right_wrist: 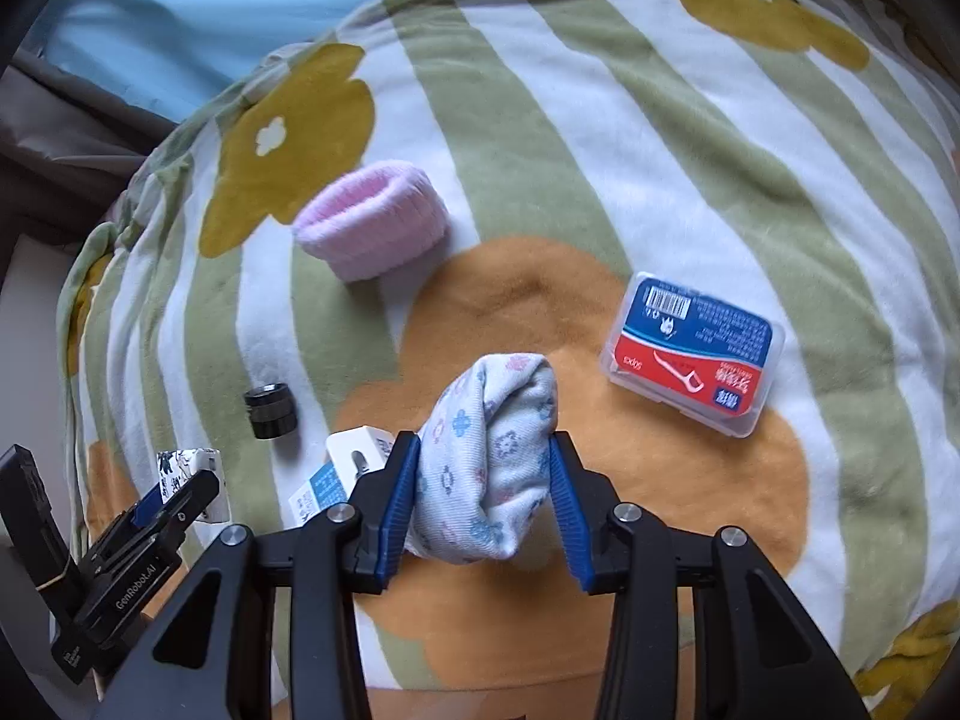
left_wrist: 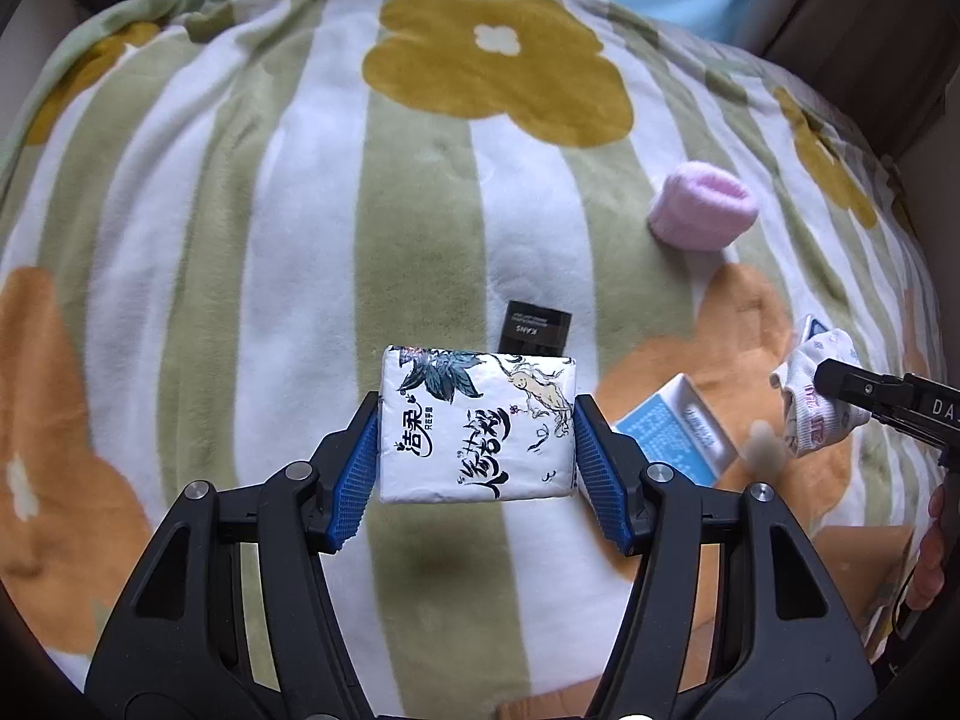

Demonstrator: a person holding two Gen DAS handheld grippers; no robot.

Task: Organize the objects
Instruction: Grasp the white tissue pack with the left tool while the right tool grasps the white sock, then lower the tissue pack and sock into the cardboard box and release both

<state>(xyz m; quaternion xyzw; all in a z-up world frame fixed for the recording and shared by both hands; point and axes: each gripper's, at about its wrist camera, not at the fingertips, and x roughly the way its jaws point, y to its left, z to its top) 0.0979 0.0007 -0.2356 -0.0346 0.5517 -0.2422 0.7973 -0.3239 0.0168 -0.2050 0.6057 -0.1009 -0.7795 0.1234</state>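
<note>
Tissue pack (left_wrist: 478, 425) is clamped in the left gripper (left_wrist: 478, 438); a patterned sock (right_wrist: 489, 462) is pinched by the right gripper (right_wrist: 483, 480), above the blanket (right_wrist: 660, 150).

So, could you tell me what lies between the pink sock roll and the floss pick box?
Only bare blanket lies between the pink sock roll and floss pick box, in the right wrist view.

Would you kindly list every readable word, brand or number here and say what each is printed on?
"洁柔": tissue pack in the left gripper.
"KANS", upside down: black tube.
"GenRobot.AI": left gripper's body, right wrist view.
"50pcs": floss pick box; its other print is too small.
Blue-and-white box: text blurred.
</note>
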